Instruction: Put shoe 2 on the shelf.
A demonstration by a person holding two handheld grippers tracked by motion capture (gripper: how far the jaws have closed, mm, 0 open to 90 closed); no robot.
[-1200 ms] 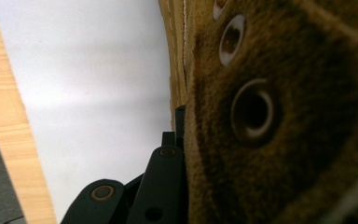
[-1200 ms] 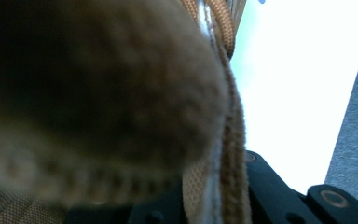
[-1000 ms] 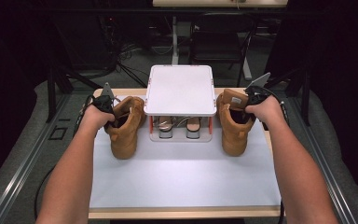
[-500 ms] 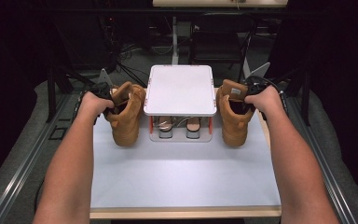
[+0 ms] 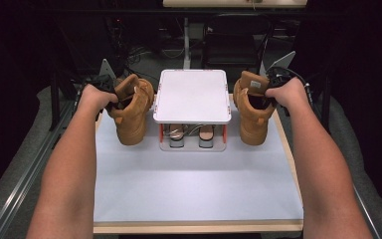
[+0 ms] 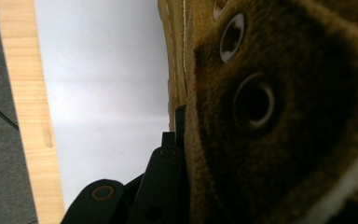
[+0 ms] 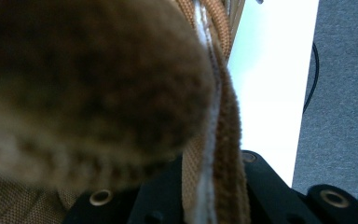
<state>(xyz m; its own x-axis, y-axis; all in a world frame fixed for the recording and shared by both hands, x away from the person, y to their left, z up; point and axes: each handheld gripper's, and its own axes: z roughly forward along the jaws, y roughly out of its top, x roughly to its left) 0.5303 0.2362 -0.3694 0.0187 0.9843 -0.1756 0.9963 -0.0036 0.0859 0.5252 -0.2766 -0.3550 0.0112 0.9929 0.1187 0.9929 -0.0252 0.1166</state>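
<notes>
Two grippers are at work, one in each hand. On the left, the left gripper [image 5: 110,97] is clamped on the collar of the left boot [image 5: 132,112]; its own camera shows a black jaw pressed against tan suede beside two metal eyelets. On the right, the right gripper [image 5: 270,93] pinches the collar edge of the right boot [image 5: 251,112], the fabric strip squeezed between its jaws. Both tan boots (two in all) are at the far part of the white table [image 5: 194,184], one just beside each side of a small shoe rack [image 5: 191,99]. One white shelf tops the rack; beneath it sits one pair of shoes [image 5: 191,137], toes toward the person.
</notes>
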